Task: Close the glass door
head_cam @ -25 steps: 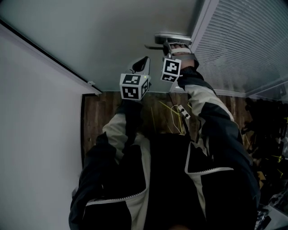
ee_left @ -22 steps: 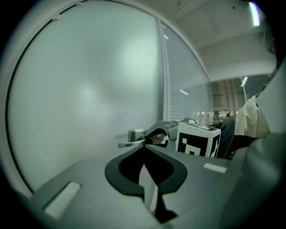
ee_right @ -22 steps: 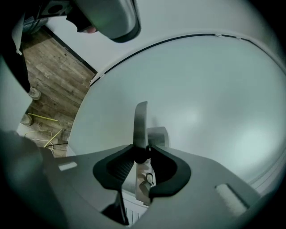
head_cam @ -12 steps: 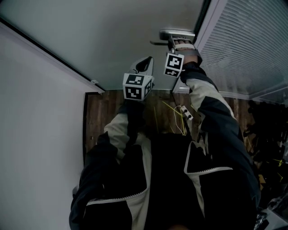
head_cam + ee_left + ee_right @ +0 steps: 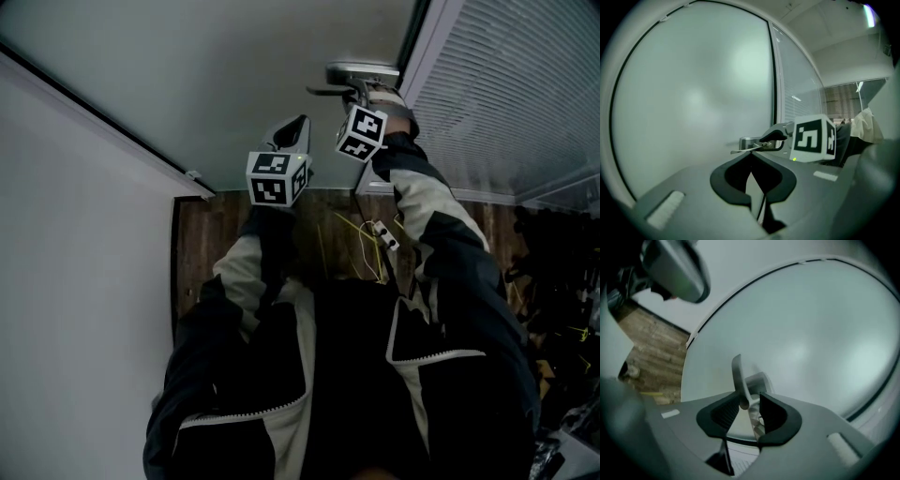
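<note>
Frosted glass door [image 5: 234, 84] faced by both grippers, slatted blinds [image 5: 525, 94] at its right, its lever handle [image 5: 738, 380] stood between the right gripper [image 5: 749, 412] jaws, just opened wider and not clamped, left gripper [image 5: 751, 165] jaws closed together, empty.

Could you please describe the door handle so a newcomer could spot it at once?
Find the large frosted glass door. Near its dark right edge, beside the slatted blinds, sits the door handle: a silver lever, the only metal fitting on the plain glass.
</note>
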`<move>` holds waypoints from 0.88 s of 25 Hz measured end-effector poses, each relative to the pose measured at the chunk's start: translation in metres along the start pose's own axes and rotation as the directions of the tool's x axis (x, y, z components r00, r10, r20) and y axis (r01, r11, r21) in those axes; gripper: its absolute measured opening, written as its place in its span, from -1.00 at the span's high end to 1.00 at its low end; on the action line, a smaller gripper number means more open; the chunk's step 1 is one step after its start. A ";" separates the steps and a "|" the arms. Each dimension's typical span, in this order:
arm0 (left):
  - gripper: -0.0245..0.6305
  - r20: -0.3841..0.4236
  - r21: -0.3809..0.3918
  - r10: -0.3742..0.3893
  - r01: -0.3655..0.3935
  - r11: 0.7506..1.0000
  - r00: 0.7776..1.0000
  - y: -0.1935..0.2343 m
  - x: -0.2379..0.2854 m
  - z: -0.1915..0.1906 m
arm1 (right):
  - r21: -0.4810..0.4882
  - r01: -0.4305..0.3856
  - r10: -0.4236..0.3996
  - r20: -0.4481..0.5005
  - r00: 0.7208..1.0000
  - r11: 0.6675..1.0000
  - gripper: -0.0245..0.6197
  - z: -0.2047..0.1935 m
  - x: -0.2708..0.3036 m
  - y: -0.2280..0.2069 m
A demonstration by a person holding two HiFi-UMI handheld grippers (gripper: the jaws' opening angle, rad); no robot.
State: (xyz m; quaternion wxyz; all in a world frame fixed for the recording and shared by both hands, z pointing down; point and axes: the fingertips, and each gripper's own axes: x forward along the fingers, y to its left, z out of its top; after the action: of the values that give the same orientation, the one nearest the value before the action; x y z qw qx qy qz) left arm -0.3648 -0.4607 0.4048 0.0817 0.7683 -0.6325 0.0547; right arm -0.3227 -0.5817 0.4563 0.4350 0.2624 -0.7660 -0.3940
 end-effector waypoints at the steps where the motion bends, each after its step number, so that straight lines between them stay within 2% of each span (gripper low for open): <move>1: 0.92 0.010 -0.012 0.000 0.000 1.000 1.000 0.001 -0.001 0.003 | 0.107 -0.001 -0.003 0.032 0.999 0.994 0.55 0.002 -0.013 -0.006; 2: 0.92 0.021 -0.023 -0.001 0.002 1.000 1.000 0.002 -0.001 0.006 | 0.233 -0.009 -0.008 0.074 0.997 0.972 0.69 0.003 -0.029 -0.012; 3: 0.92 0.033 -0.028 -0.004 0.005 1.000 0.999 0.002 -0.001 0.010 | 0.364 -0.026 -0.020 0.120 0.993 0.931 0.82 0.003 -0.047 -0.018; 4: 0.92 0.044 -0.028 -0.008 0.010 1.000 0.999 0.001 0.000 0.014 | 0.488 -0.046 -0.042 0.168 0.985 0.872 0.90 0.002 -0.066 -0.023; 6: 0.92 0.062 -0.032 -0.016 0.018 0.999 0.998 -0.001 0.000 0.019 | 0.692 -0.088 -0.115 0.241 0.964 0.716 0.91 -0.005 -0.102 -0.029; 8: 0.92 0.084 -0.059 -0.018 0.023 0.998 0.996 -0.005 0.000 0.023 | 0.820 -0.113 -0.188 0.259 0.947 0.561 0.91 -0.021 -0.131 -0.027; 9: 0.92 0.097 -0.072 -0.017 0.024 0.997 0.995 -0.008 -0.002 0.025 | 0.854 -0.119 -0.208 0.255 0.944 0.507 0.91 -0.029 -0.141 -0.024; 10: 0.92 0.107 -0.077 -0.018 0.027 0.997 0.994 -0.012 -0.002 0.028 | 0.872 -0.124 -0.216 0.251 0.944 0.474 0.91 -0.036 -0.148 -0.020; 11: 0.92 0.112 -0.074 -0.022 0.031 0.997 0.993 -0.017 -0.002 0.029 | 0.879 -0.126 -0.214 0.247 0.945 0.460 0.91 -0.041 -0.151 -0.016; 15: 0.92 0.103 -0.047 -0.050 0.055 0.997 0.993 -0.033 0.007 0.029 | 0.891 -0.103 -0.207 0.213 0.955 0.442 0.92 -0.061 -0.153 -0.014; 22: 0.92 0.095 -0.024 -0.053 0.056 0.998 0.994 -0.047 0.008 0.030 | 0.892 -0.068 -0.212 0.179 0.961 0.447 0.92 -0.066 -0.166 -0.018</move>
State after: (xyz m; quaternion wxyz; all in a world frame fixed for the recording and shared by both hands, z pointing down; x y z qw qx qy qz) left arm -0.3174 -0.4658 0.3740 0.0637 0.7857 -0.6153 0.0078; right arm -0.1832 -0.4925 0.3859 0.1086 0.4288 -0.8967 0.0168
